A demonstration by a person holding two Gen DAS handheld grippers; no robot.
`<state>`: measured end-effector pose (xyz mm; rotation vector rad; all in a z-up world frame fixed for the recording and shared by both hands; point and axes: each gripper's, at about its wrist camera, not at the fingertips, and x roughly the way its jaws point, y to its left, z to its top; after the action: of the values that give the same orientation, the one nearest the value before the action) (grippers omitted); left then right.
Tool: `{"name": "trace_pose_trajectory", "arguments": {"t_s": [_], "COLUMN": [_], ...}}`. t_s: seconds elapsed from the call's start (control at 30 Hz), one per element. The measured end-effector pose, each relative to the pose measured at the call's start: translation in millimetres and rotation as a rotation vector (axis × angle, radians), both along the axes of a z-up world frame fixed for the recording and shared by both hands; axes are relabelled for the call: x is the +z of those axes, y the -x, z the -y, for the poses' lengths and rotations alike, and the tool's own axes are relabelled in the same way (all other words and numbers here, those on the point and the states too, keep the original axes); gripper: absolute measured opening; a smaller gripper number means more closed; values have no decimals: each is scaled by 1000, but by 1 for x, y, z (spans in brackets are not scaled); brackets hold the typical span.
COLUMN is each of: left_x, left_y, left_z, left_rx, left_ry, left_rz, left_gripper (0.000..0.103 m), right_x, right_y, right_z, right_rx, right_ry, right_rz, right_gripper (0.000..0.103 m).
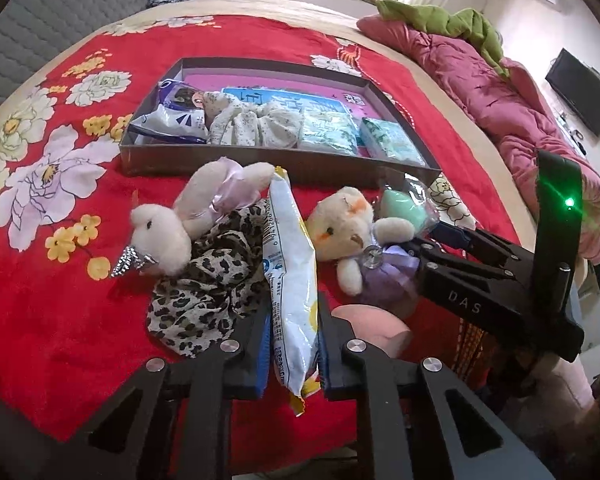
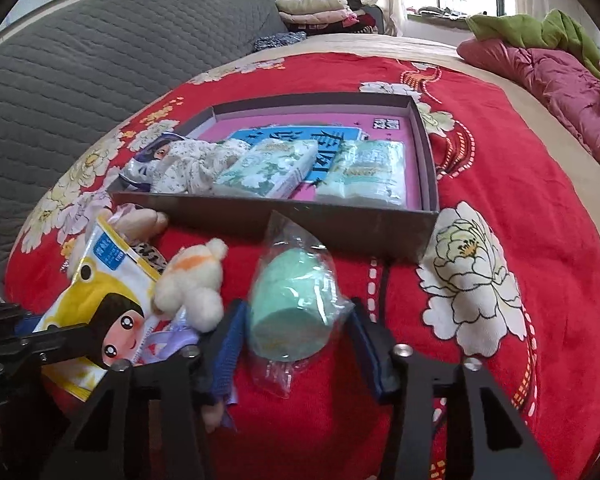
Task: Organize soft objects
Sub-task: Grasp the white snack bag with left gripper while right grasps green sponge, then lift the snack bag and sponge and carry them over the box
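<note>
The left hand-held gripper (image 1: 293, 354) squeezes the long snack bag (image 1: 290, 276), pointing toward 12 o'clock. The right hand-held gripper (image 2: 296, 338) sits open around the wrapped green sponge (image 2: 290, 312).

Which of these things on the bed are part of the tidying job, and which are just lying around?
Part of the job:
yellow-and-white packet in the left gripper
green sponge in its bag between the right gripper fingers
two plush bears
leopard scarf
shallow box

Just lying about:
pink quilt
green blanket
folded laundry
</note>
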<state>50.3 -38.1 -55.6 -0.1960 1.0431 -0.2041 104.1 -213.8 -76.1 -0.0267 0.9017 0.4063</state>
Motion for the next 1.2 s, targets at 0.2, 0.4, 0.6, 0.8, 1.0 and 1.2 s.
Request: {"name": "trace_pose_trajectory", "arguments": {"t_s": [0.2, 0.4, 0.6, 0.8, 1.0, 1.2], "left_x": [5, 21, 24, 28, 36, 43], "left_y": [3, 8, 10, 12, 14, 17], "left_z": [0, 6, 7, 7, 6, 5], "left_rx": [-3, -27, -28, -26, -23, -23], "left_ry": [16, 14, 22, 22, 36, 46], "left_rz": [15, 68, 70, 88, 117, 146], "left_gripper": [17, 17, 17, 17, 17, 17], "right_x": [6, 11, 12, 5, 14, 30], "right_y": [5, 2, 1, 0, 2, 8], "right_z": [1, 15, 26, 33, 45, 53], "right_rx": [7, -31, -69, -93, -135, -160], "right_ry": [28, -13, -24, -9, -27, -53], "right_rz": [53, 55, 50, 18, 52, 111], "right_gripper": [43, 43, 43, 43, 43, 43]}}
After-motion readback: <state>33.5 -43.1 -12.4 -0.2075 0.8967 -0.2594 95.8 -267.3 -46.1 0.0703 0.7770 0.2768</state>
